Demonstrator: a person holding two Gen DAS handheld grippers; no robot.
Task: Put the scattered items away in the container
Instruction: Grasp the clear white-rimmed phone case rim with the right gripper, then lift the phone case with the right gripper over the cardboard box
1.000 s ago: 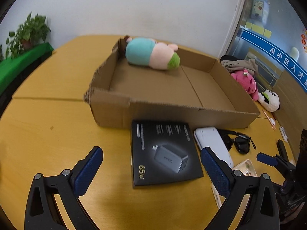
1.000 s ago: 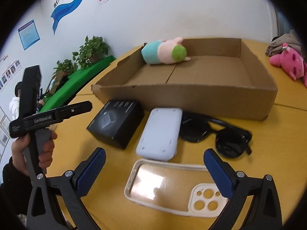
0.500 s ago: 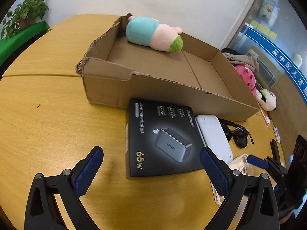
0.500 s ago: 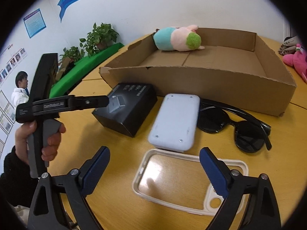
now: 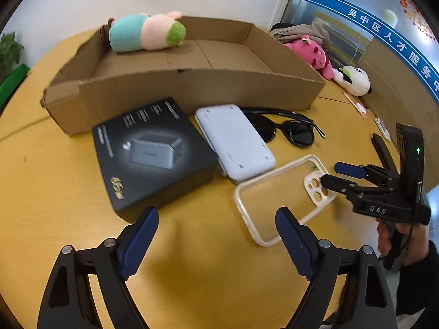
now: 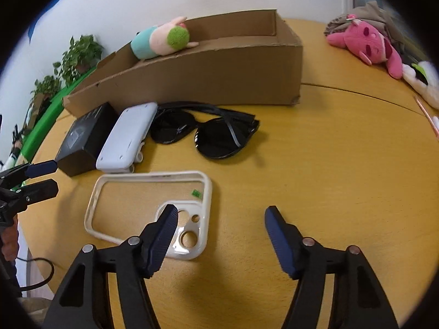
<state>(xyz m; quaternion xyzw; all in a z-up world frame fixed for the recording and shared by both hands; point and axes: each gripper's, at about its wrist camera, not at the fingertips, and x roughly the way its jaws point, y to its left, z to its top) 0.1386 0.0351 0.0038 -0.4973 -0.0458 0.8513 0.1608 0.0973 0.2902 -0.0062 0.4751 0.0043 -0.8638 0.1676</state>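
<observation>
Only one thing is put away so far: the soft toy point(image 5: 145, 33) lies inside the cardboard box point(image 5: 192, 87), at its far left end, and the rest of the box is bare. Four things still wait on the yellow surface point(image 5: 55, 192), all in front of the box. Going from left to right, first comes the black charger box point(image 5: 153, 153), close to the front wall of the cardboard box. Right beside it lies the white power bank point(image 5: 236, 142), and the two look like they touch. Next come the black sunglasses point(image 5: 288, 128), also near the cardboard box's front wall. The clear phone case point(image 5: 282, 194) lies farther from the cardboard box than the others, nearest to both claws. The left claw point(image 5: 216, 235) is closing but its jaws are wide and hold nothing; it hangs over bare surface between the charger box and the phone case. The right claw point(image 6: 219, 224) is closing too and grips nothing yet; one of its fingers point(image 6: 164, 230) is over the camera end of the phone case. I think the phone case goes next, so most of the job is left.
</observation>
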